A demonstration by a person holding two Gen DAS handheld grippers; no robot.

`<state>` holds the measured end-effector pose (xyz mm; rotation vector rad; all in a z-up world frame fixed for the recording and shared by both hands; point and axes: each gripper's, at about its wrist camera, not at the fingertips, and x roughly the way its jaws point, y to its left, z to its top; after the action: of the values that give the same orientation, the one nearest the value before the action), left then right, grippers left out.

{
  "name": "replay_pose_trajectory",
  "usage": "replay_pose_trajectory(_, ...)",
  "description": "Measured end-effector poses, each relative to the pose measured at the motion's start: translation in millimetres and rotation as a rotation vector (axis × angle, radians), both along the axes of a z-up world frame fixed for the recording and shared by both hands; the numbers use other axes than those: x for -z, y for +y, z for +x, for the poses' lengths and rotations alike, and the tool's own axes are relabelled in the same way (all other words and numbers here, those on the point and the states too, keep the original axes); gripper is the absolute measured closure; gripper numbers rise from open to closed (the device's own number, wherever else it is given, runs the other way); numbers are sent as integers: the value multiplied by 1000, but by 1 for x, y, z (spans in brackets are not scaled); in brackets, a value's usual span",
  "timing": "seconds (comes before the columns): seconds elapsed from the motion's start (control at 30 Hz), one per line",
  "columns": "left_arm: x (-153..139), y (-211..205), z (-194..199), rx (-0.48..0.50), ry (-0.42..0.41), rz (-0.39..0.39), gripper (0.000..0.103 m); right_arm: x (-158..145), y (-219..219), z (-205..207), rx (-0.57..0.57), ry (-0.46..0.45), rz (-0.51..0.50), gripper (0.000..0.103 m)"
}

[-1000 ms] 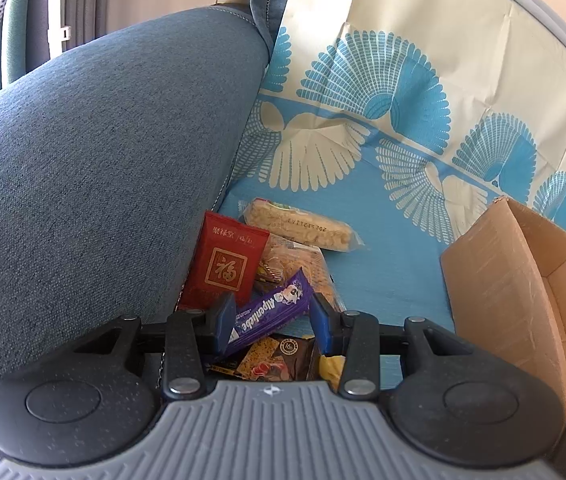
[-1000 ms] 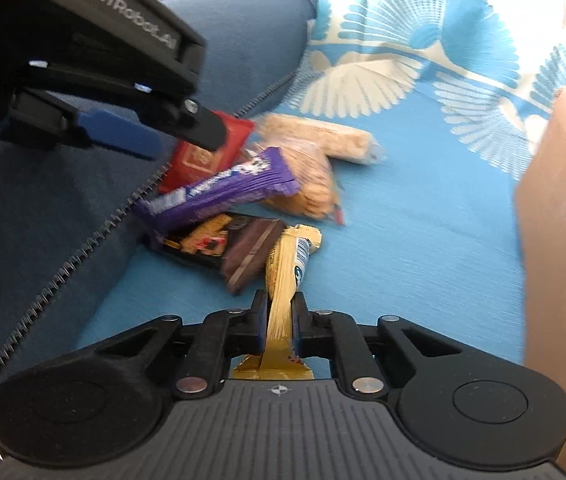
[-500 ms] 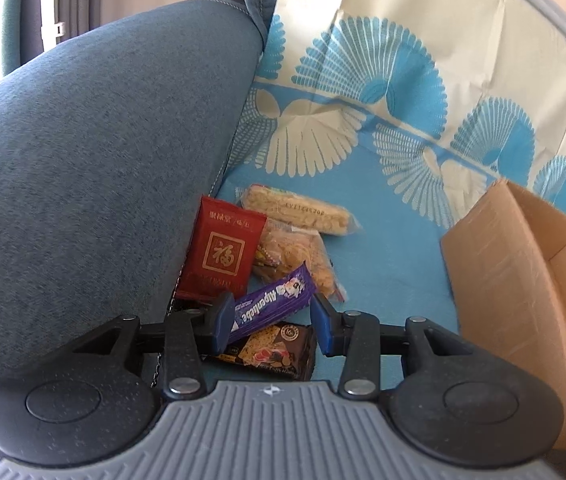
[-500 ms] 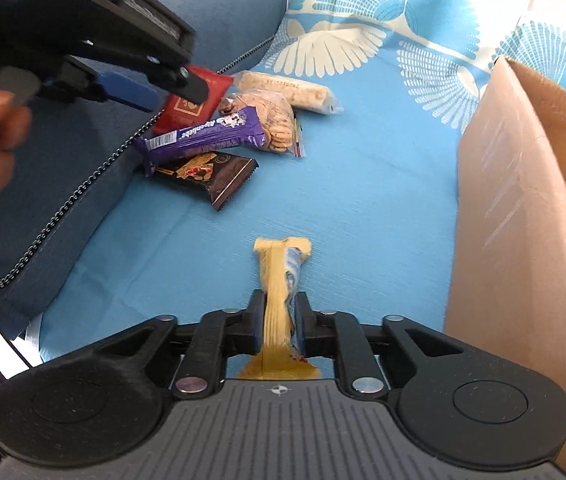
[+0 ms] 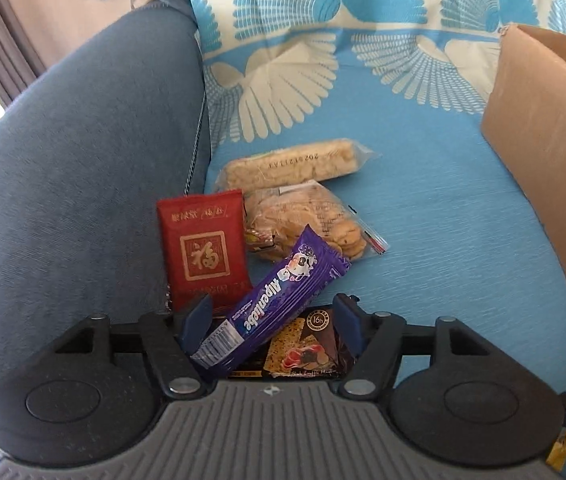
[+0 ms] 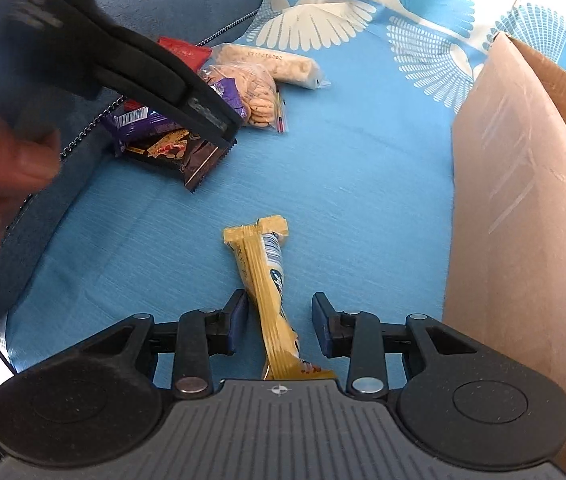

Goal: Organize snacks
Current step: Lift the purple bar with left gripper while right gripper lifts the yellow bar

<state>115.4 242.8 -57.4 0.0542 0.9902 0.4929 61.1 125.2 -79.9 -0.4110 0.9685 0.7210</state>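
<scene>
Six snacks counted: one by my right tool, five heaped at my left.
Left gripper [image 5: 271,322]: jaws just been opening, now wide; I see the purple Alpenliebe candy bar [image 5: 273,308] lying slantwise between them, neither pad pressing it.
Under it: dark brown chocolate wafer packet [image 5: 303,356], flat on the blue fan-patterned cloth [image 5: 423,240].
Left of the bar: red foil sachet with a gold square emblem [image 5: 205,252], against the grey-blue sofa arm [image 5: 75,184].
Farther off: clear bag of round biscuits [image 5: 303,222]; beyond it a clear-wrapped pale cracker roll [image 5: 295,164].
Right gripper [image 6: 279,314]: jaws just been opening, now narrowly apart; yellow wrapped snack bar [image 6: 263,276] lies loose between them on the cloth.
Right side: brown cardboard box [image 6: 523,216], standing, well apart from the heap.
</scene>
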Motion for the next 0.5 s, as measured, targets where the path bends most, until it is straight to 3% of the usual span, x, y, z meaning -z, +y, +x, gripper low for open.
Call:
replay_pose_trajectory(0.1,3,5,1,-13,4,-48,48,-1,-2,0,7,7,6,69)
replay_pose_trajectory(0.17,1,8,-1,-11,-11,-102,71,-2,-2,-1,5,9,9,75)
replay_pose_trajectory(0.23,-1,6,-2,1,-14,-116,83,-3,-2,-1,4,9,14,82)
replay_pose_trajectory(0.27,-2,5,-3,7,-14,-117,85,-3,-2,-1,6,8,15,87)
replay_pose_trajectory(0.5,-18,14,-22,-36,-113,-281,86,-9,-9,3,45,0,43,88)
